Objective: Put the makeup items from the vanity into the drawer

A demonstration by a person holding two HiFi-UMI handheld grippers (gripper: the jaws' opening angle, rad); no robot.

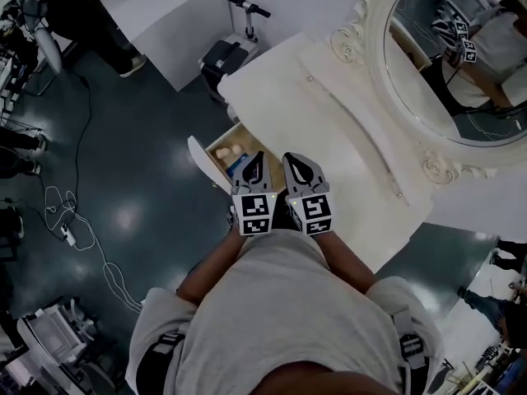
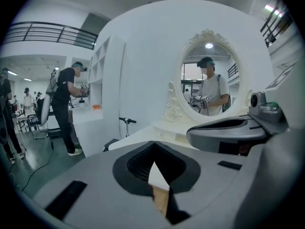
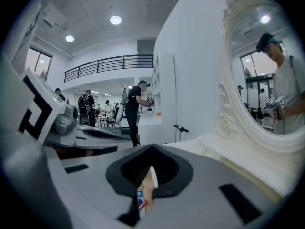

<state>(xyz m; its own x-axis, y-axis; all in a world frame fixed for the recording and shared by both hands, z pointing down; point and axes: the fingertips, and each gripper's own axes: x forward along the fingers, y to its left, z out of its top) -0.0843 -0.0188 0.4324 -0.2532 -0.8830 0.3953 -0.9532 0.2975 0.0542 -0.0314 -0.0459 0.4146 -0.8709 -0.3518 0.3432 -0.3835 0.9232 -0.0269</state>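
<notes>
Pale items (image 1: 233, 149) and a blue pack (image 1: 239, 168) are seen in the open drawer (image 1: 202, 164). Above it, the left gripper (image 1: 258, 159) is closed, empty; the right gripper (image 1: 290, 159) likewise.

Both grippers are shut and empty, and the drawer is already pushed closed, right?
No. The drawer stands open with items inside, as the head view shows. The left gripper and right gripper are indeed shut and empty.

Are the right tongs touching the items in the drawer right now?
Apart. The right gripper view shows the right tongs shut, empty, held above the drawer; its items lie well below them.
</notes>
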